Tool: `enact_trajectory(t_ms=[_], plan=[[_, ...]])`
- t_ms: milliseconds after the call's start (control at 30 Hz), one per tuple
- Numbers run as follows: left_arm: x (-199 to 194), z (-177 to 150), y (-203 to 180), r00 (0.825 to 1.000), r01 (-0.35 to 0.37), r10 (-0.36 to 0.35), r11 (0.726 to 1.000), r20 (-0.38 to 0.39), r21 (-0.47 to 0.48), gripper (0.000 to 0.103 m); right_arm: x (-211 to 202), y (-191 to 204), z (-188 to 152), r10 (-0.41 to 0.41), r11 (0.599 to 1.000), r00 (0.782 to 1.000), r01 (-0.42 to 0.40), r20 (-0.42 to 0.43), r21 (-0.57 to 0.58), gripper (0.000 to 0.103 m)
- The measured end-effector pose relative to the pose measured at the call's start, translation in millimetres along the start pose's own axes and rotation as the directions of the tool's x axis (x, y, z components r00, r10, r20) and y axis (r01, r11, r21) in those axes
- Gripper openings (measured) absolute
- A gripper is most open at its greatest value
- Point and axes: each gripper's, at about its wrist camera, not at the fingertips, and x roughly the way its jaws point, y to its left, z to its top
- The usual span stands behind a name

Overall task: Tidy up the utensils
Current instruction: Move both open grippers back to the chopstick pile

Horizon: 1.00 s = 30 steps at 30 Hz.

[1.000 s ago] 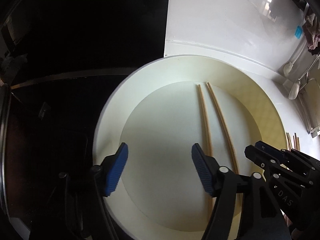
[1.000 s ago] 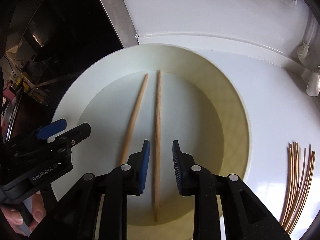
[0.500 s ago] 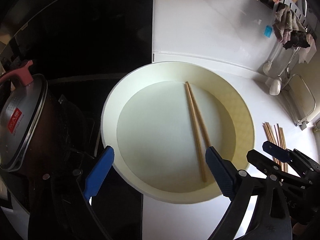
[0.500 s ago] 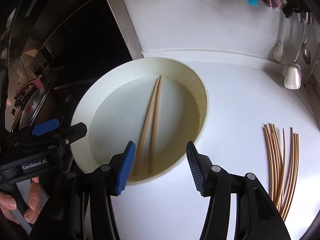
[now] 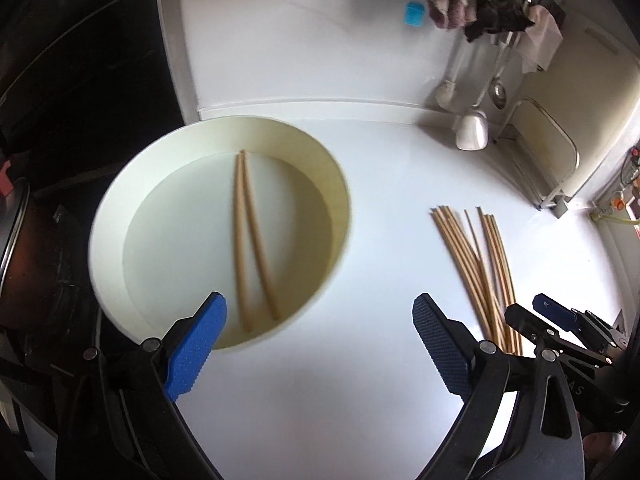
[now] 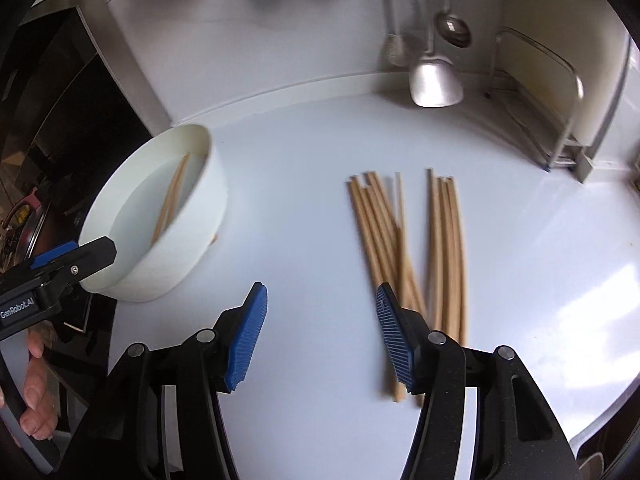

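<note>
A round white basin (image 5: 120, 208) sits at the counter's left edge with two wooden chopsticks (image 5: 250, 240) lying in it. It also shows in the right wrist view (image 6: 192, 248), with the chopsticks (image 6: 170, 204) inside. Several loose wooden chopsticks (image 5: 476, 264) lie on the white counter to the right; in the right wrist view this pile (image 6: 412, 240) is just ahead. My left gripper (image 5: 316, 344) is open and empty, above the counter near the basin's front. My right gripper (image 6: 320, 332) is open and empty, its right finger over the pile's near end.
A black stove and a dark pot (image 5: 24, 264) lie left of the basin. Ladles and a spoon (image 6: 436, 76) hang at the back wall beside a metal rack (image 6: 560, 92). Cloths (image 5: 476, 4) hang above. The counter's front edge (image 6: 600, 408) curves at right.
Both grippers have pulled back and up from the basin and swung right. The right gripper opened, leaving its chopstick in the basin beside the other. The loose pile has come into view.
</note>
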Motion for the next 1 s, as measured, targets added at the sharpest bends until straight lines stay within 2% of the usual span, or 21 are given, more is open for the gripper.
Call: enact_trajectory(t_ms=[100,267,433,633,800,1000], plan=[[10,-5,-33,1.000,0.011,-0.010,1.000,-0.011,0.030,0.093,-7,-38,-8,-0.043,0.998,0.999,0.043,0.009,0.035,0.056],[31,-15,-82,0.999,0.018,-0.017,0.999,-0.035,0.035,0.093,-5,-82,-16,-0.110,0.994,0.994,0.110,0.019,0.017,0.056],[54,-24,-109,1.000,-0.005,0.005,1.000,-0.028,-0.007,0.093,7,-116,-21,-0.105,0.994,0.994,0.104,0.014,0.042,0.056],[88,-36,-120,0.998,-0.052,0.050,0.998,-0.049,-0.044,0.093,32,-131,-22,-0.083,0.996,0.996,0.082,0.020,0.035,0.057],[109,-43,-124,0.996,-0.082,0.081,0.996,-0.031,-0.042,0.093,47,-138,-17,-0.063,0.997,0.997,0.061,0.044,0.043,0.057],[119,-41,-129,0.996,-0.085,0.084,0.995,-0.013,-0.049,0.093,59,-137,-19,-0.054,0.998,0.998,0.054,0.034,0.024,0.057]])
